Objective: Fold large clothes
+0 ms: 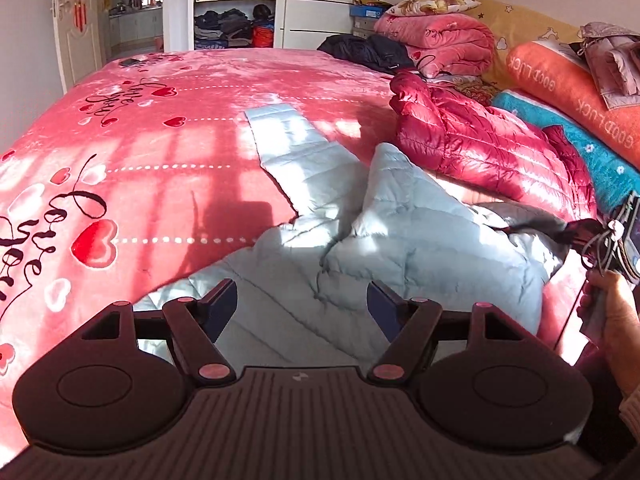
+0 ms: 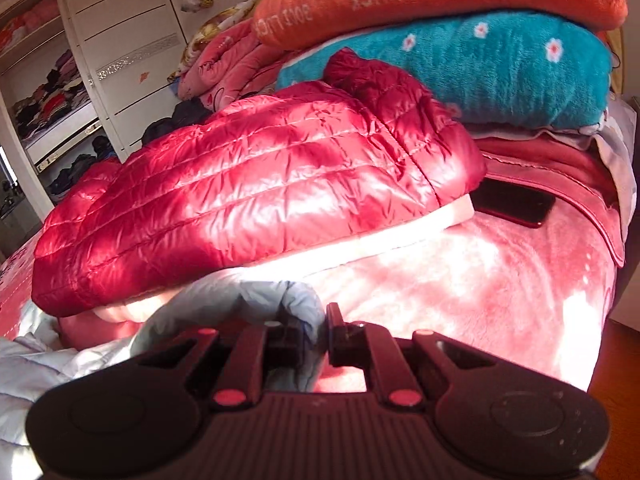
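A pale blue quilted jacket (image 1: pixel 400 240) lies crumpled on the pink bed cover (image 1: pixel 160 140), one sleeve stretched toward the far side. My left gripper (image 1: pixel 302 292) hovers open just above its near part, with nothing between the fingers. My right gripper (image 2: pixel 325 320) is shut on a bunched fold of the pale blue jacket (image 2: pixel 240 296) at its right edge. In the left wrist view that right gripper (image 1: pixel 580 232) shows at the far right, held by a hand (image 1: pixel 616 312). A shiny red quilted jacket (image 2: pixel 248 184) lies just beyond the grip.
The red jacket (image 1: pixel 480 136) sits against a teal pillow (image 1: pixel 592 152) and an orange pillow (image 1: pixel 568 88). A dark phone (image 2: pixel 512 202) lies beside the jacket's hem. A folded pink quilt (image 1: pixel 440 40) and dark clothes (image 1: pixel 368 52) are at the far end; an open wardrobe (image 1: pixel 236 20) stands behind.
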`<state>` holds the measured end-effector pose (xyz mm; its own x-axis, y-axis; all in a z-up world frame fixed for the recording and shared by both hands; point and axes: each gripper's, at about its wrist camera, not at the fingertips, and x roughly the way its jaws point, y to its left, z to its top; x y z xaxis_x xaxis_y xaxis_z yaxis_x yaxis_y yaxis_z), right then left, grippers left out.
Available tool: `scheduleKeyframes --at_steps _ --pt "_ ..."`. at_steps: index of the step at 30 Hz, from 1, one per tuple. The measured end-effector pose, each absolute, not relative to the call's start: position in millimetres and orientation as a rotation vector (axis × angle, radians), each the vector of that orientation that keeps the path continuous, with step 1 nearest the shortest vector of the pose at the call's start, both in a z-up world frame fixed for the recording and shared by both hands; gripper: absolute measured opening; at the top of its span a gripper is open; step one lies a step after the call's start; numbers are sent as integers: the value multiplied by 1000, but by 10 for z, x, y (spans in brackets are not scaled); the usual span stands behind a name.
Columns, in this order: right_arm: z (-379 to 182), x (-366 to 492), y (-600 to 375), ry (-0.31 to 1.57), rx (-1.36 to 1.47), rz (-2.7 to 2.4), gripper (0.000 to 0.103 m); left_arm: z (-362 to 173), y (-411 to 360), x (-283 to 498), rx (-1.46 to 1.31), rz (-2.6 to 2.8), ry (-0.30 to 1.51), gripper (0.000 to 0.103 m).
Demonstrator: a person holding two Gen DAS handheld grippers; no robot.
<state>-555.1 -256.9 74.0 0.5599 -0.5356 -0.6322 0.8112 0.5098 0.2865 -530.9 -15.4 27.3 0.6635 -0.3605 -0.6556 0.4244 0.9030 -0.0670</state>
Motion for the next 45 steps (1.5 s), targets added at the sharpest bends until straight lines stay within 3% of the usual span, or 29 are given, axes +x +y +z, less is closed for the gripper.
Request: scheduleKeyframes --at_steps 4,5,8,12,15,29,33,35,38,40,41,45 --pt "679 -5528 -2589 547 635 -848 13 714 86 -4457 68 -409 724 91" --pt "669 -5517 -2587 550 644 -834 18 800 133 -4270 52 -402 727 92" --pt "649 -5452 -2533 565 672 -775 50 833 86 -3710 0 -396 732 94" --pt "656 -5328 -2399 589 612 -717 80 742 -6 -3224 -85 -397 748 96" --pt "609 -5245 -2370 621 593 -695 86 583 -129 -2908 -113 -394 770 97" --pt "373 -5063 -2517 688 656 -675 97 0 -215 -1866 -322 -410 948 96" --pt "367 -4977 -2502 685 647 -665 98 -29 -273 -1762 -332 -432 964 88" --pt "350 -4921 -2487 687 641 -664 98 -47 -278 -1718 -360 -420 977 52" --pt "337 -4887 -2472 687 631 -658 97 -27 -300 -1676 -363 -390 983 27" --pt "326 -4852 -2461 685 632 -639 85 34 -295 -1705 -345 -367 953 16" --pt "321 -4835 -2449 688 626 -635 74 92 -281 -1729 -334 -344 923 12" --pt "323 -4702 -2354 694 594 -580 40 291 -42 -1741 -305 -250 836 8"
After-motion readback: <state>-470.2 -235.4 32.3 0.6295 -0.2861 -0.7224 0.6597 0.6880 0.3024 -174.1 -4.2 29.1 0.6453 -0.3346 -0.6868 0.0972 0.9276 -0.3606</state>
